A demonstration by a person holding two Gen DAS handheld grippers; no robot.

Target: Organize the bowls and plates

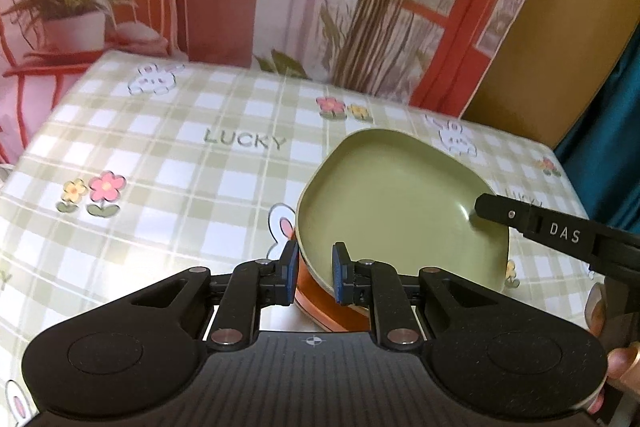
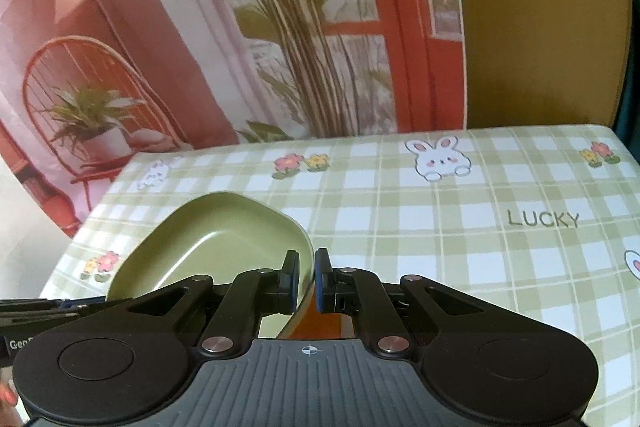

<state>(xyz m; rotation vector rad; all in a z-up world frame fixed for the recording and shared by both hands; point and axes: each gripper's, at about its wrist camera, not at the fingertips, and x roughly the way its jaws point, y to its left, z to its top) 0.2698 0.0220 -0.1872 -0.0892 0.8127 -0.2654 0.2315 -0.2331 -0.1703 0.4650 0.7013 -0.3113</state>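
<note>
Left wrist view: green plate at 3 o'clock on checked tablecloth, atop orange dish. Left gripper apart astride rim; right gripper clamped on rim. Stacking step; next, release gently.

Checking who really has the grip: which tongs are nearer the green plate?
Right. The right tongs are pinched on the green plate at one edge of its rim; the left tongs straddle the opposite rim with a gap showing, contact unclear.
</note>
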